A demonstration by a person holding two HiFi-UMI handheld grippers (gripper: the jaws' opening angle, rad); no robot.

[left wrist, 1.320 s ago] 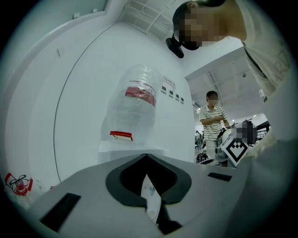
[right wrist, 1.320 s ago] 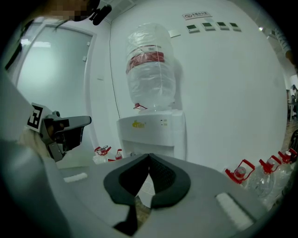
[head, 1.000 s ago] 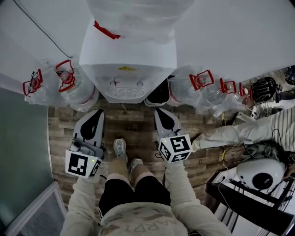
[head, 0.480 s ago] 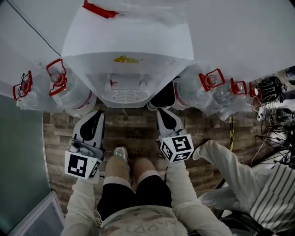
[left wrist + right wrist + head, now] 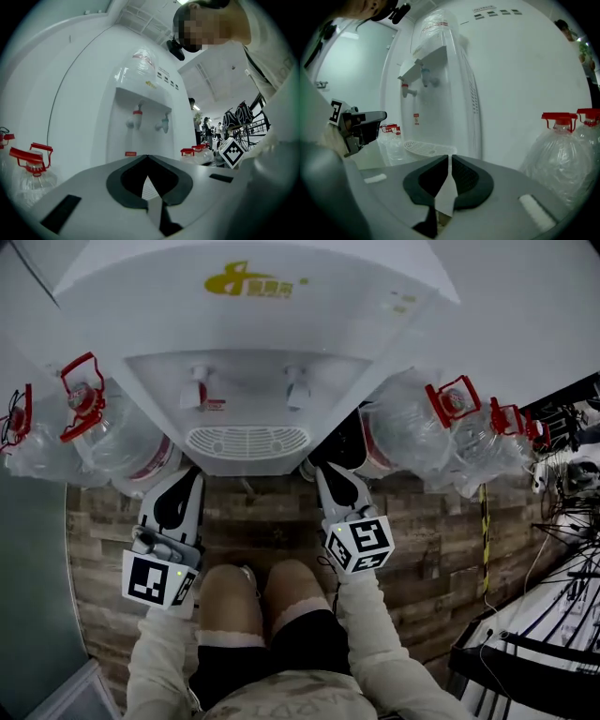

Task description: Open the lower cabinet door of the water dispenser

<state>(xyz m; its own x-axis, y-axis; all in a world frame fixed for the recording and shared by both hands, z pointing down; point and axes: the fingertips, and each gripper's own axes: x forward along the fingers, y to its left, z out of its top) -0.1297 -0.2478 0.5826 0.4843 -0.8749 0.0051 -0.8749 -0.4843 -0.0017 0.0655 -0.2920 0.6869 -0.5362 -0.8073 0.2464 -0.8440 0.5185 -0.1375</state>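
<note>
Far left, clear jugs with red caps [image 5: 89, 423] stand on the plank floor [image 5: 103, 531], against the wall.

My left gripper [image 5: 190, 474] sits low, in front of the dispenser's left corner. Its own view shows the jaw tips touching. Closed, nothing in them.

Centre: the white dispenser [image 5: 248, 334] is dead ahead of both grippers, with jugs on either side of it. Two taps [image 5: 199, 390] show, with the drip tray [image 5: 247, 442] under them. The lower door is below that tray. From the head view the overhang hides it. In each gripper view the gripper's own body blocks the bottom of the cabinet, so I can't see the door or a handle. Neither gripper touches the dispenser that I can see.

My knees [image 5: 230, 592] show between the two grippers.

My right gripper [image 5: 323, 470] is near the dispenser's right corner and angles slightly toward it. Its jaws have just been opening. They stand a thin crack apart, with nothing between them.

Right of it are more red-capped jugs [image 5: 422, 432]. Far right are cables and dark racks [image 5: 553, 615].
</note>
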